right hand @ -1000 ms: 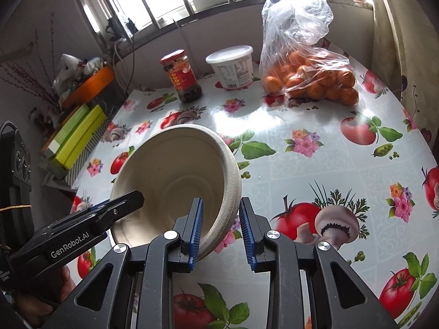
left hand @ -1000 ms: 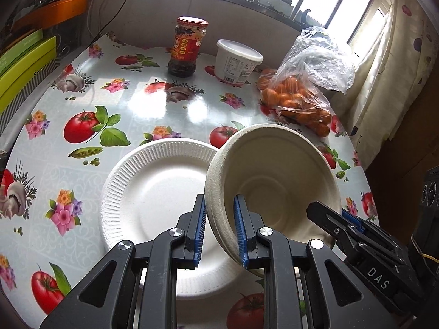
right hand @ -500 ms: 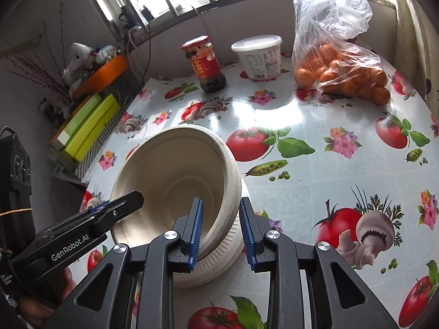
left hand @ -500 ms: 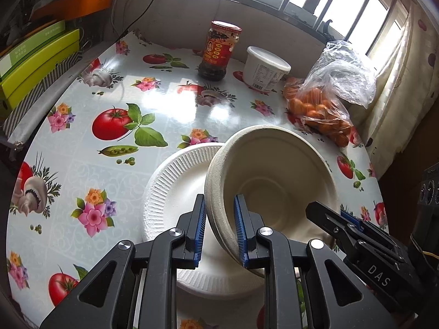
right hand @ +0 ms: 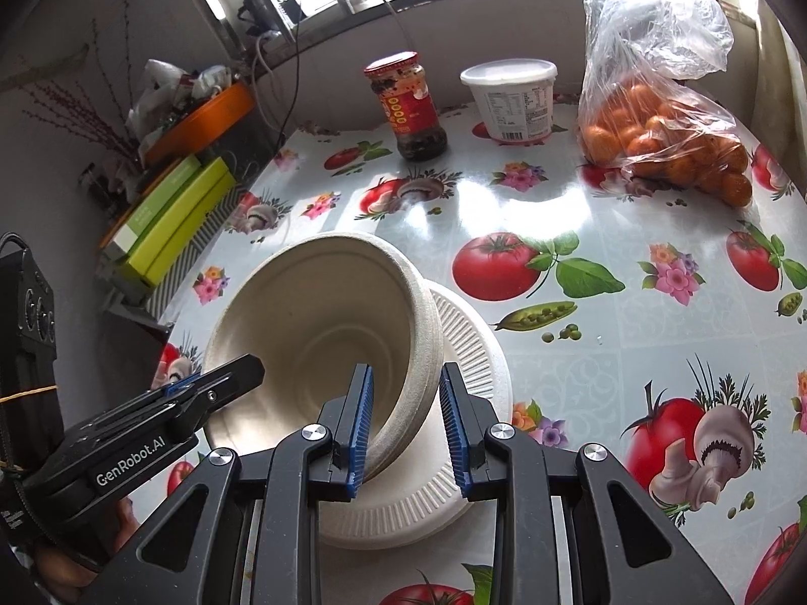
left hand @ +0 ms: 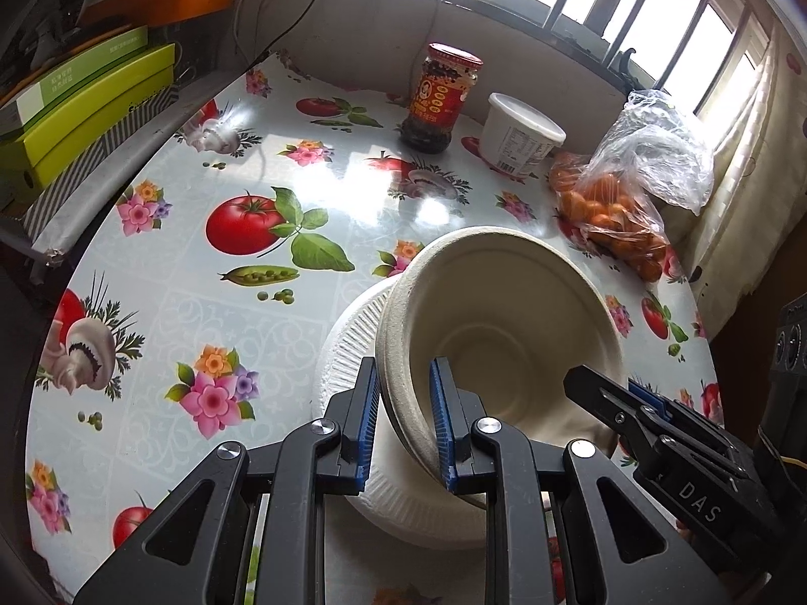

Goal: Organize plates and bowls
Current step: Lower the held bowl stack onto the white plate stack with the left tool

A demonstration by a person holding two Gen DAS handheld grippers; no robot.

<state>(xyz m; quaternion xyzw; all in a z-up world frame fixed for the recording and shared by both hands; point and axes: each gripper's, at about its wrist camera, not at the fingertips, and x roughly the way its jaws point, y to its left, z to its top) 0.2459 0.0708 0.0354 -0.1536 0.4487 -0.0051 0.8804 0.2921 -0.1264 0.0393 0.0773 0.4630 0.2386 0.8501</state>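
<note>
**Bowl now carried over the plate**

Bowl (left hand: 499,333) hangs tilted between my two sets of jaws, its opening turned toward me. My left jaws (left hand: 403,428) are clenched on the near rim on one side, one blue pad inside the wall and one outside. My right jaws (right hand: 406,428) straddle the opposite side of the rim: the inner pad presses the wall, while the outer pad seems to stand a little off it, so I read that as a grip but a looser one.

What has changed is what lies beneath. A second ago the white ribbed plate (left hand: 348,348) sat well off to the outer side of my left jaws, most of its face bare. Since then both hands have slid across the worktop (left hand: 202,312) together, and the plate has come in under the bowl; only its ribbed edge shows past the bowl's wall in either view. The grip itself has not altered.

For the task, I judge the carry nearly finished. The bowl still needs levelling and lowering onto the plate's middle before I let go, and both sides should release together or it may tip.
</note>
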